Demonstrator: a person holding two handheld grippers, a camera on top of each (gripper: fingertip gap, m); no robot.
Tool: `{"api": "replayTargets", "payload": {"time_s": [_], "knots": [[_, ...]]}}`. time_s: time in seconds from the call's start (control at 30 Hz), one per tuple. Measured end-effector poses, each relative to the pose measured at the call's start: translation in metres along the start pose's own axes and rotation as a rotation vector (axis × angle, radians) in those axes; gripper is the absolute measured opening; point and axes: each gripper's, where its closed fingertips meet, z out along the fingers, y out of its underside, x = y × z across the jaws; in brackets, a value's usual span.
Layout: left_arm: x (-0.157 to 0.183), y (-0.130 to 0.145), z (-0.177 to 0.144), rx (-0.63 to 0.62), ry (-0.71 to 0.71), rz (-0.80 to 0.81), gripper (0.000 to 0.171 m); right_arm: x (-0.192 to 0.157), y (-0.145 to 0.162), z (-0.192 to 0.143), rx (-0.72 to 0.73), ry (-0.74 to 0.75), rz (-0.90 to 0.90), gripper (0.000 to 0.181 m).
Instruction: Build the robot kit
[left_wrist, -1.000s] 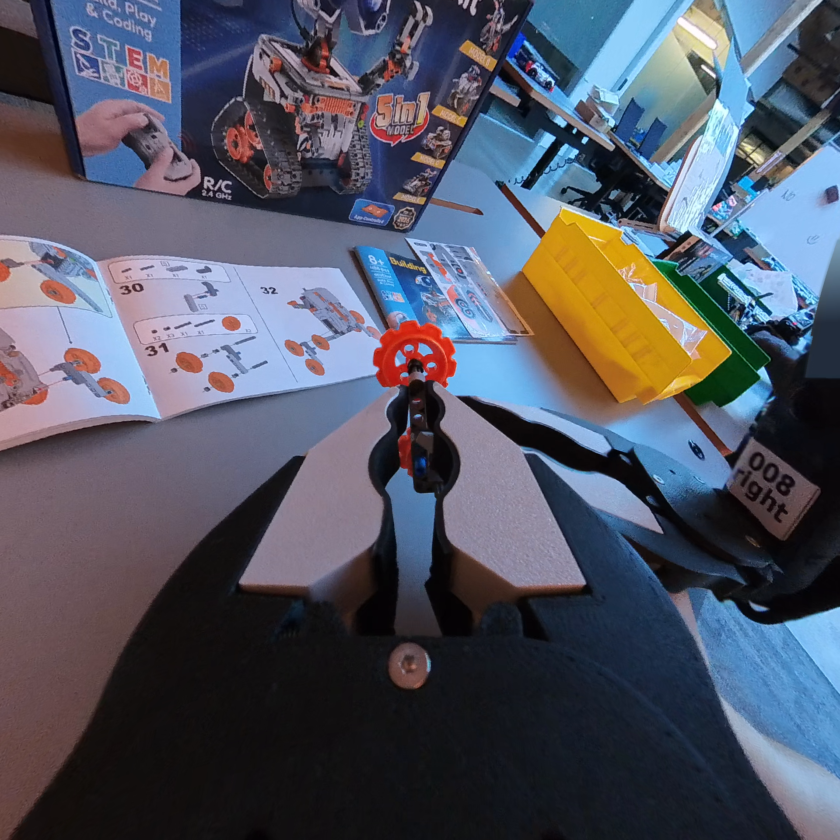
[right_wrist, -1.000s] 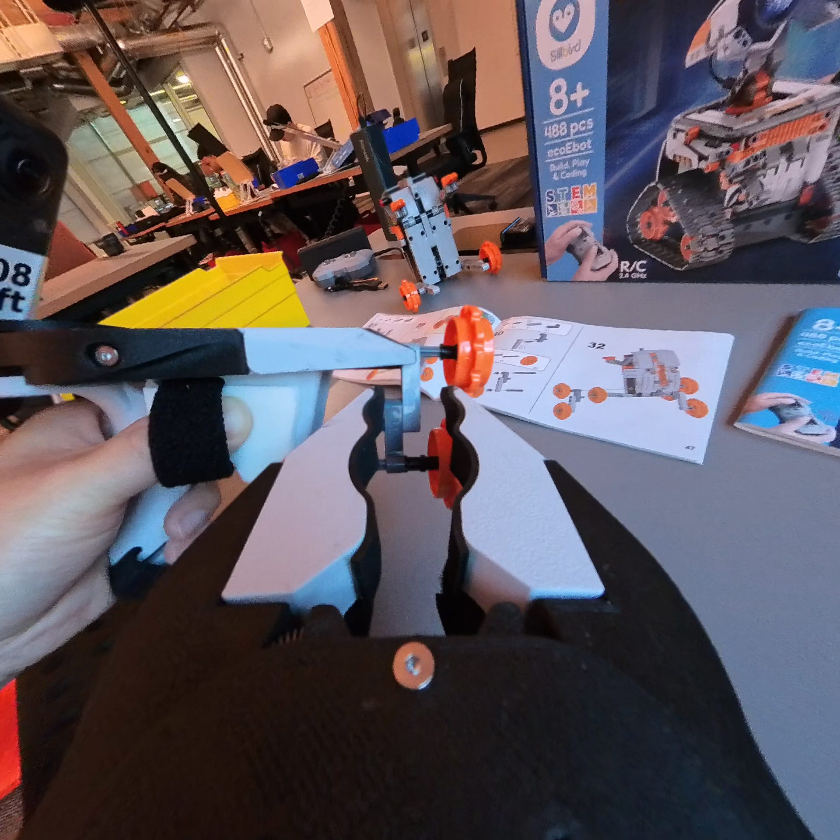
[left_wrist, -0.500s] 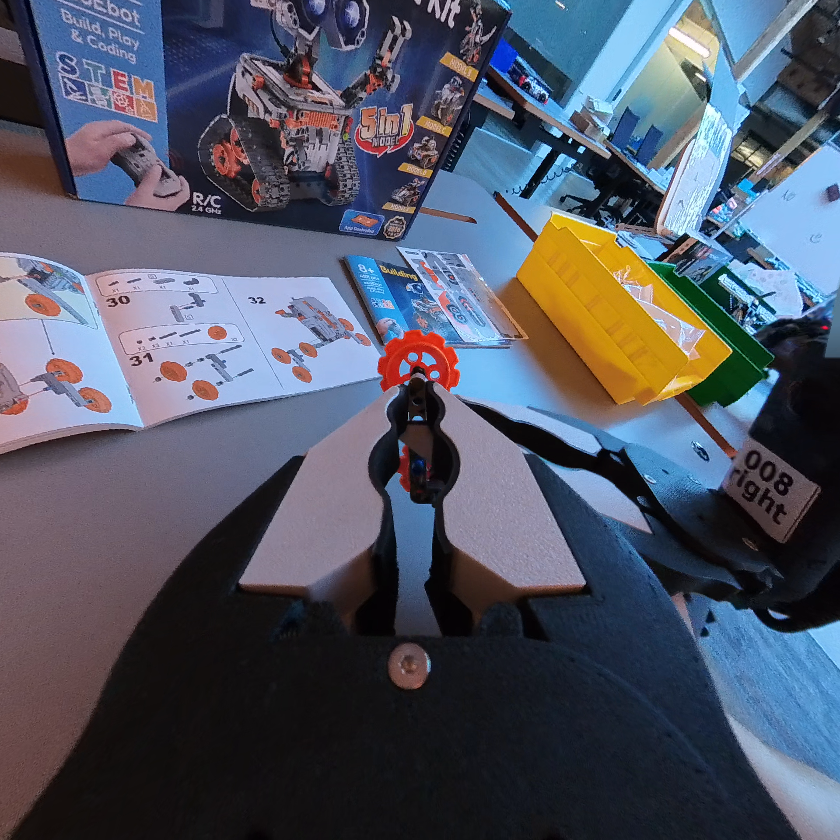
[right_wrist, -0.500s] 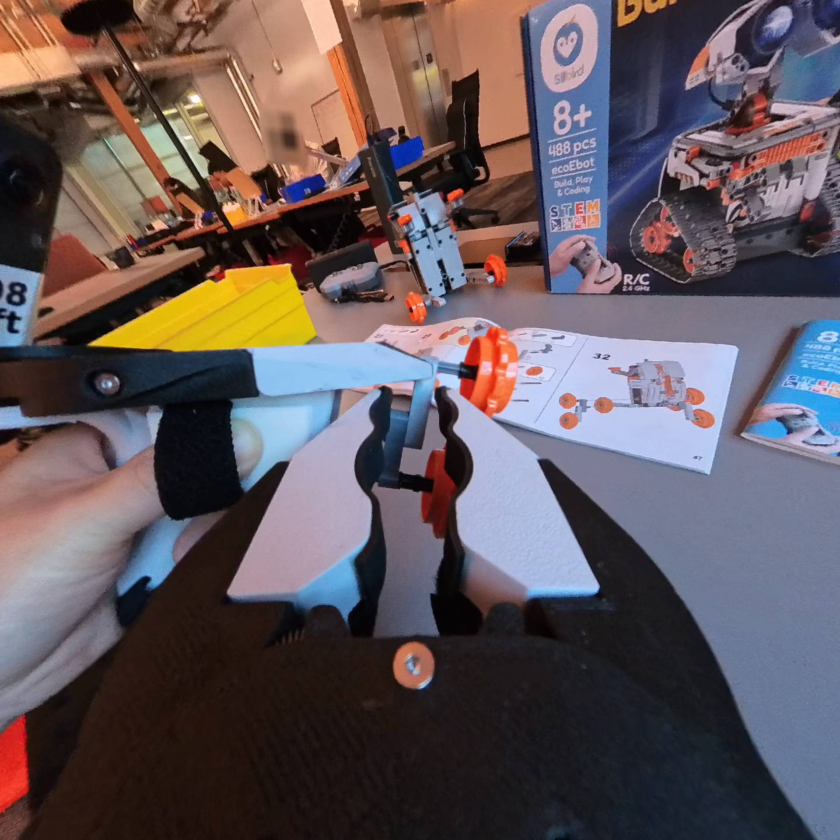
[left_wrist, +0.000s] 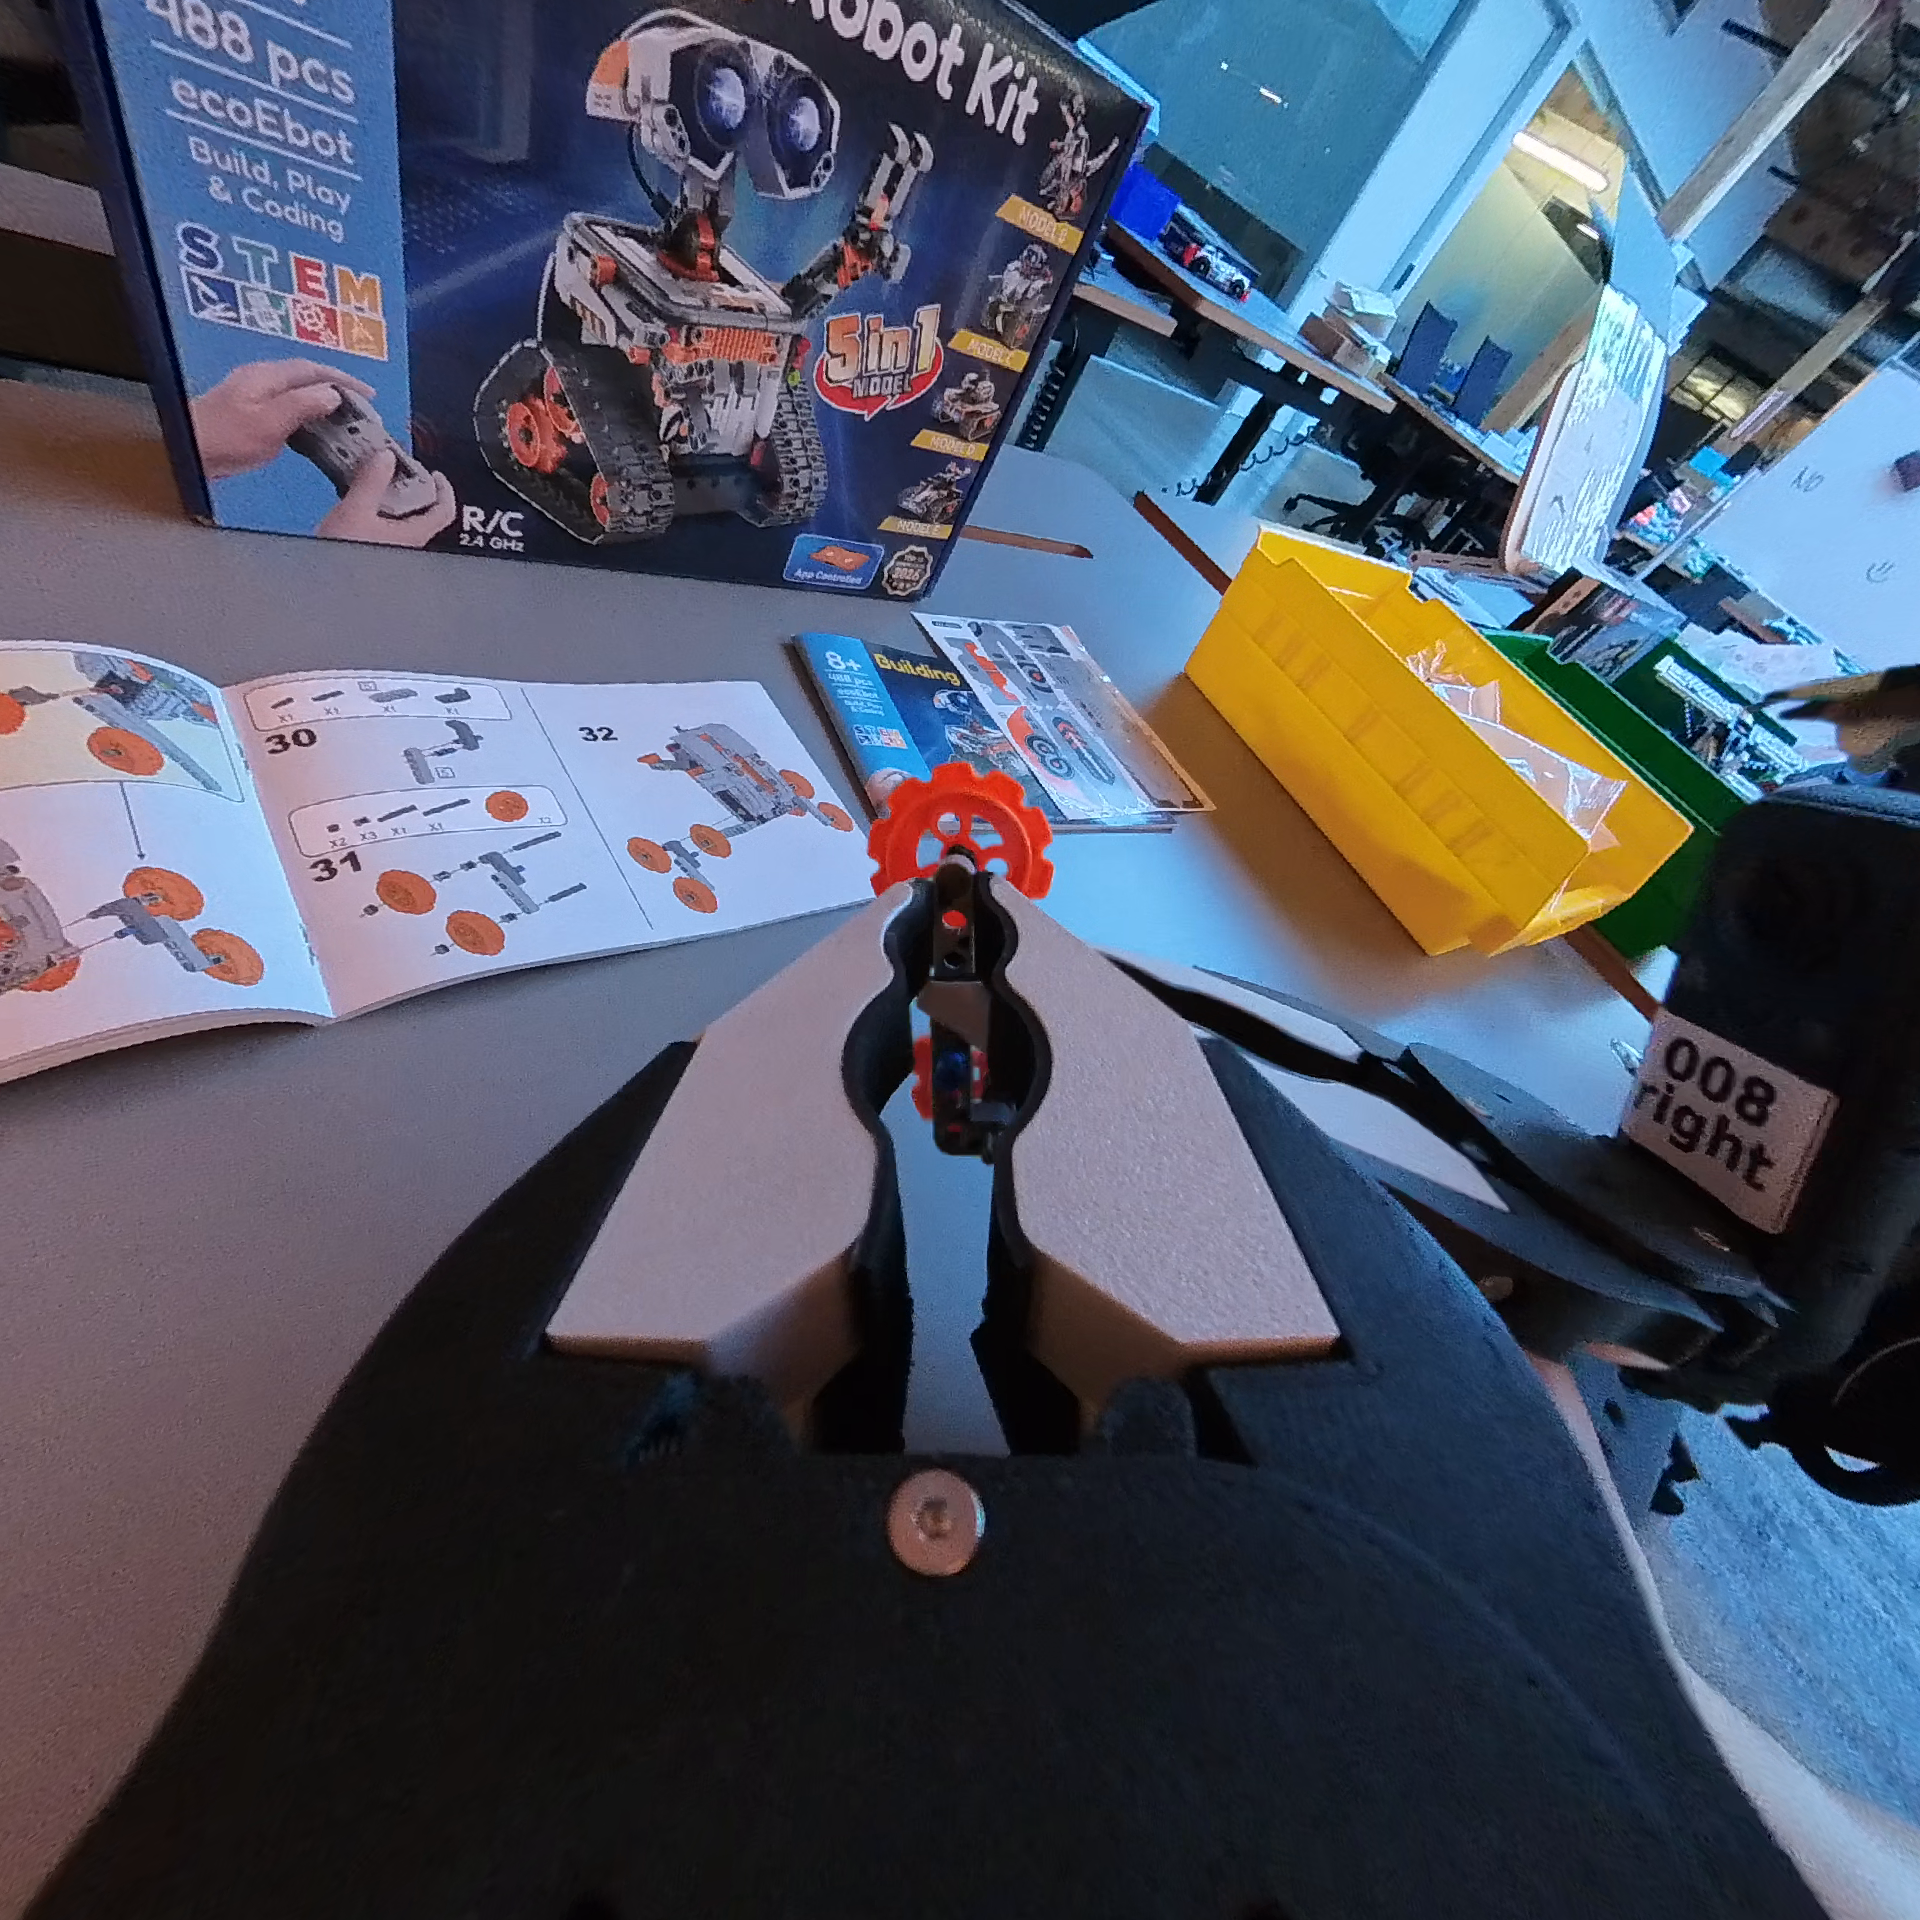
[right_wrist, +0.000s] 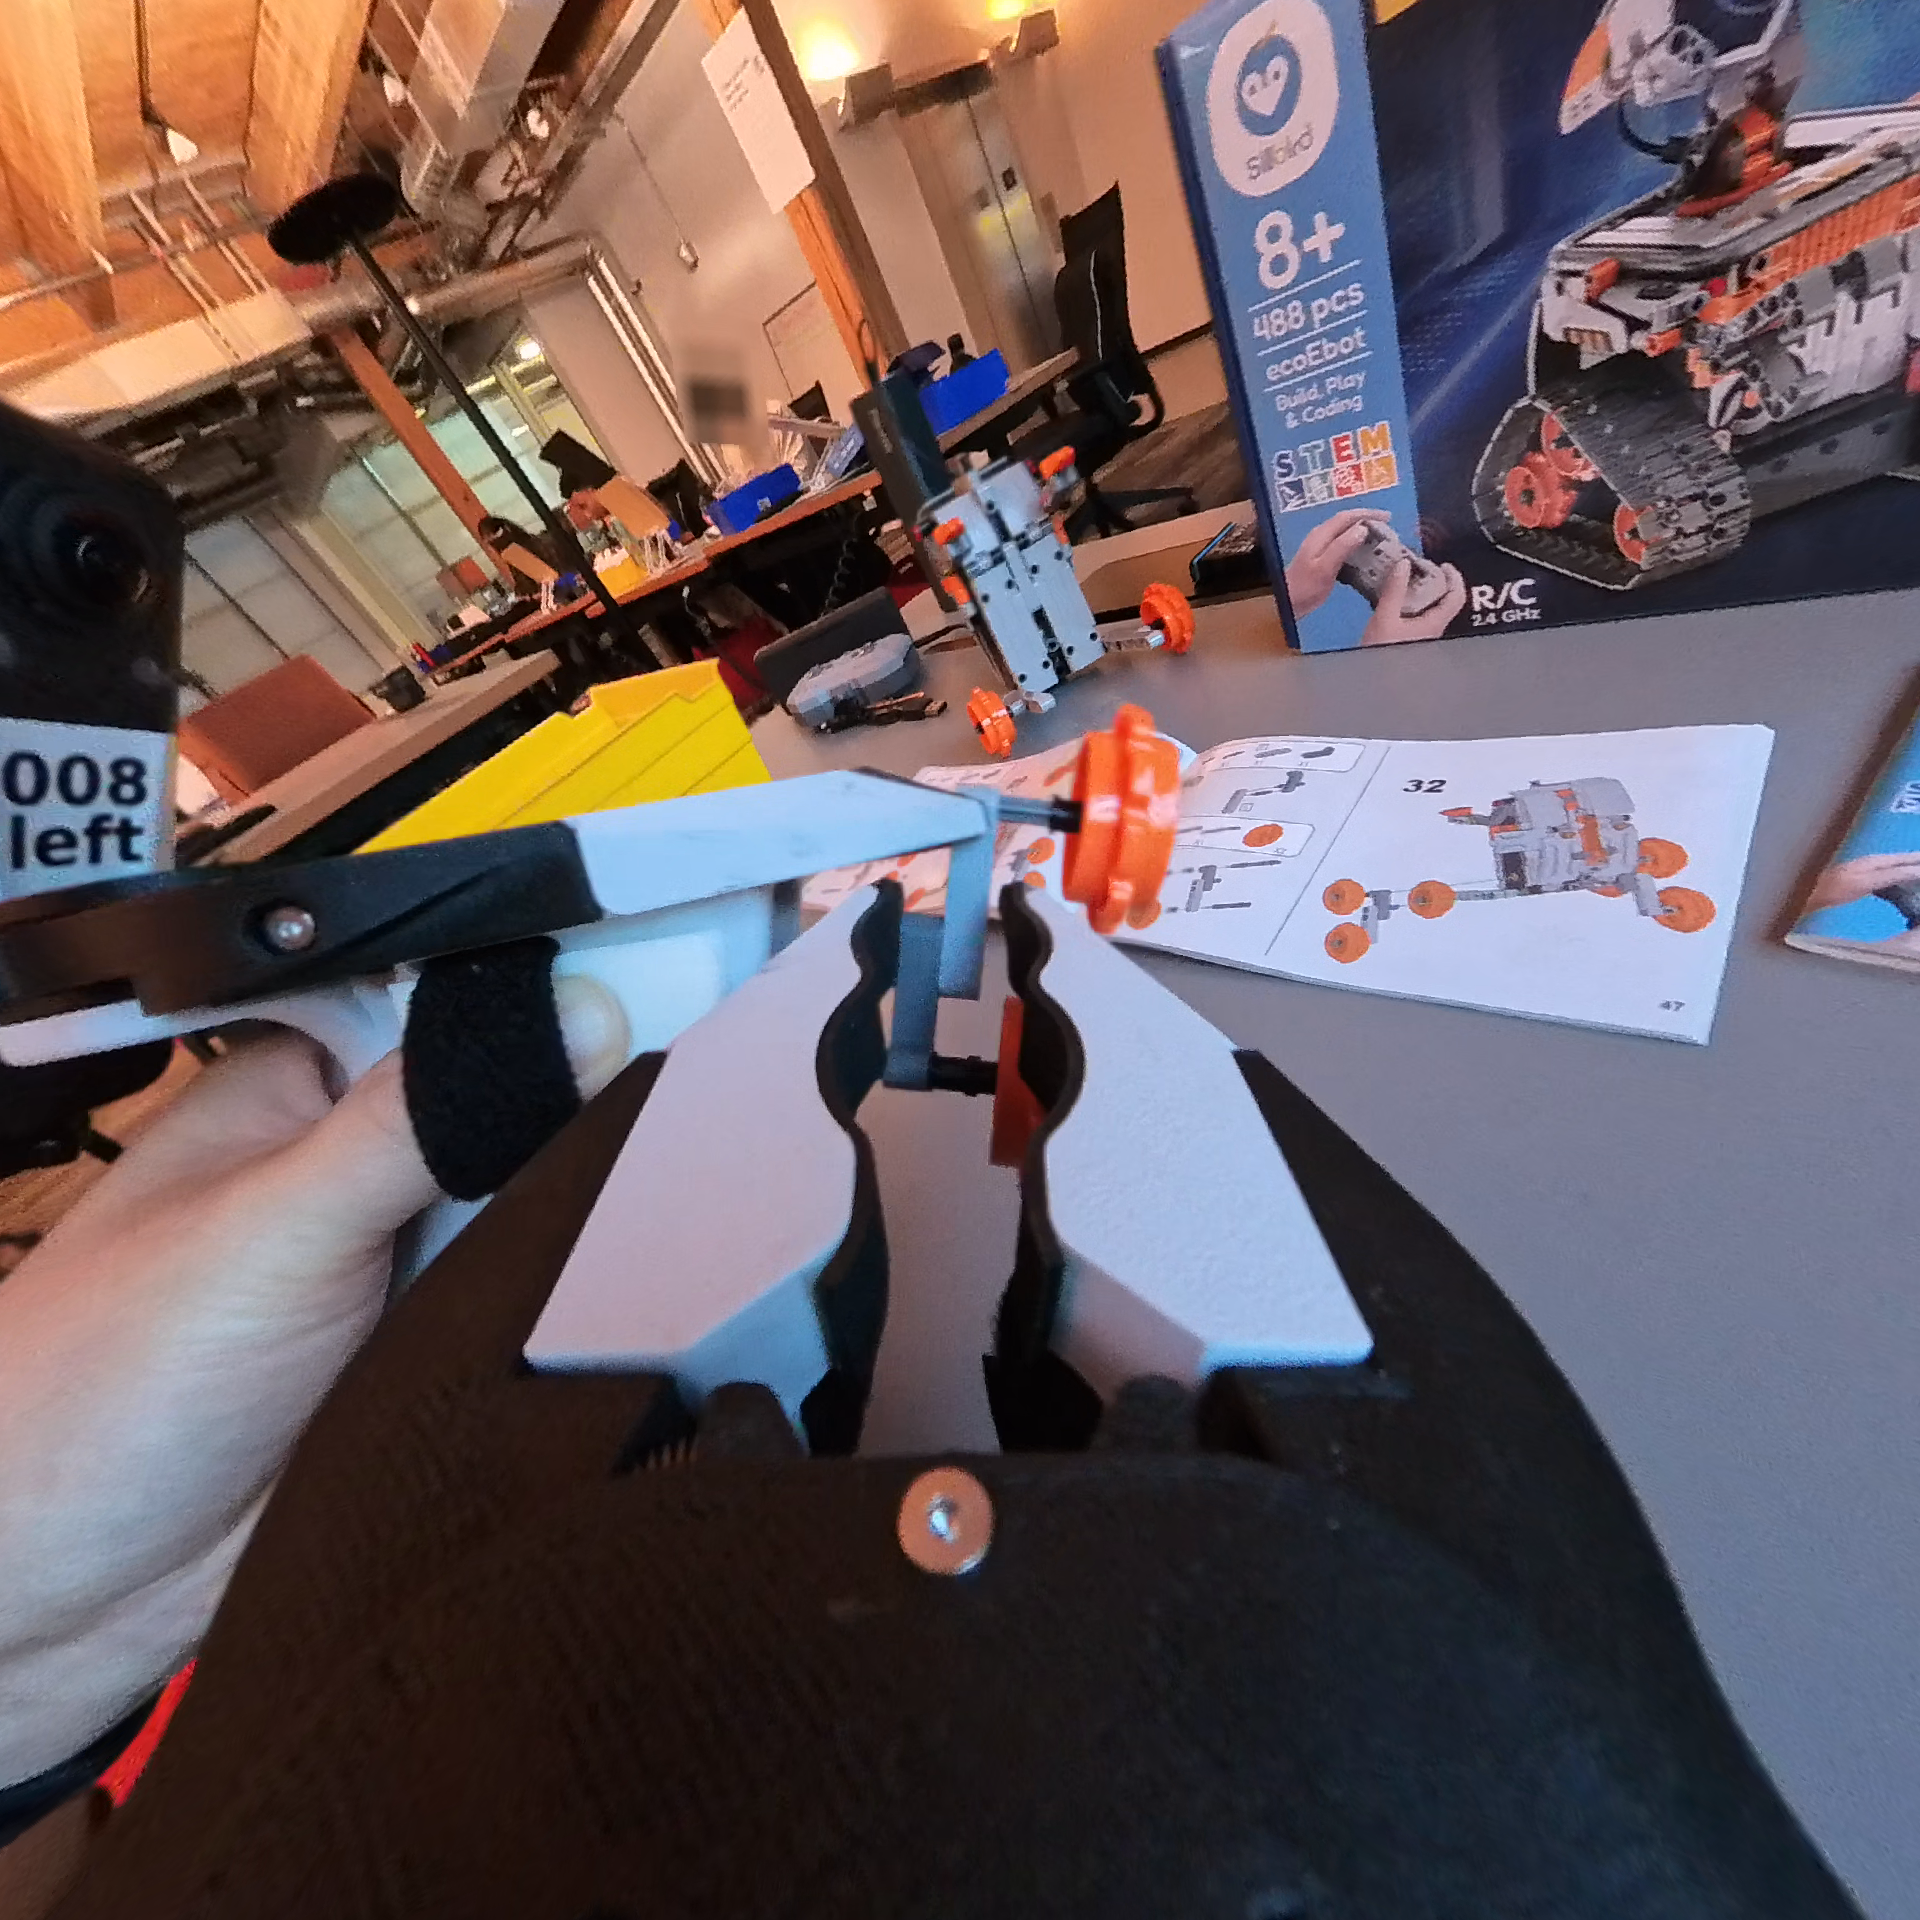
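Grey worktop (left_wrist: 436, 1164) filled the near ground of an open workshop, with desks and chairs far behind. A blue robot-kit box (left_wrist: 582, 281) stood at the worktop's far edge, an open instruction booklet (left_wrist: 436, 831) lay flat in front of it, and a yellow bin (left_wrist: 1423, 769) sat at the right edge.

Both grippers shared one small assembly above the worktop, near its middle. The left gripper (left_wrist: 954, 914) was pinched on the grey beam (right_wrist: 951, 935), whose axle carried an orange toothed wheel (left_wrist: 958, 831) just past its tips. The right gripper (right_wrist: 940, 997) was closed lower down, squeezing the beam's foot against a second orange wheel (right_wrist: 1010, 1081) on a short black pin.

The risk was judged to lie in the double hold. If the two grippers twisted or pulled at different angles, the pin could pop out of the beam, or the thin beam could slip from the narrow left tips. A freed wheel would likely roll towards the worktop's edge. The upper wheel might slide off its axle if tipped.
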Motion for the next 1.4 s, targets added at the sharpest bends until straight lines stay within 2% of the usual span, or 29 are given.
{"api": "replayTargets", "payload": {"time_s": [0.13,0.2,0.37,0.43,0.5,0.57,0.67,0.7,0.77,0.93,1.03,1.17,1.23,1.33,1.4], "knots": [[0.002,0.000,0.001,0.008,0.009,0.001,0.004,0.000,-0.004,-0.002,0.010,0.008,-0.016,0.017],[0.002,-0.001,0.001,0.017,0.013,-0.002,0.004,0.001,-0.005,-0.002,0.022,-0.004,0.021,0.019],[0.001,-0.005,-0.001,0.034,0.032,-0.050,0.004,0.003,-0.013,-0.005,0.077,-0.081,0.145,0.008],[-0.001,-0.003,-0.001,0.028,0.025,-0.048,0.004,0.001,-0.006,-0.001,0.030,-0.083,0.122,0.007],[-0.002,-0.003,-0.001,0.039,0.022,-0.043,0.004,0.000,-0.004,0.000,0.019,-0.069,0.103,0.019],[0.000,-0.002,-0.001,0.035,0.015,-0.015,0.004,0.002,-0.005,-0.001,0.025,-0.049,0.084,0.008],[0.002,-0.003,-0.001,0.041,0.005,0.014,0.004,0.003,-0.007,-0.001,0.041,-0.042,0.089,0.010],[0.003,-0.002,-0.001,0.039,0.012,0.010,0.004,0.004,-0.007,-0.001,0.042,-0.034,0.075,0.013],[0.005,0.000,-0.001,0.040,0.015,-0.001,0.004,0.002,-0.004,-0.001,0.012,-0.040,0.050,0.006],[0.010,0.002,-0.002,0.007,0.072,0.010,0.005,0.005,-0.003,-0.007,-0.021,0.045,-0.136,0.006],[0.008,-0.012,-0.008,-0.005,0.108,0.012,0.017,0.005,-0.003,-0.009,-0.028,0.092,-0.238,0.005],[0.016,-0.007,-0.005,-0.184,0.189,0.005,0.012,0.000,-0.005,-0.008,-0.016,0.084,-0.262,0.006],[0.019,-0.011,-0.007,-0.192,0.223,-0.004,0.009,-0.003,-0.004,-0.008,-0.013,0.045,-0.224,0.006],[0.010,-0.011,-0.010,-0.249,0.212,0.072,0.007,-0.003,-0.004,-0.010,-0.005,0.018,-0.196,0.006],[0.007,-0.006,-0.009,-0.331,0.219,0.062,0.018,-0.003,-0.003,-0.009,-0.012,0.021,-0.205,0.005]]}}
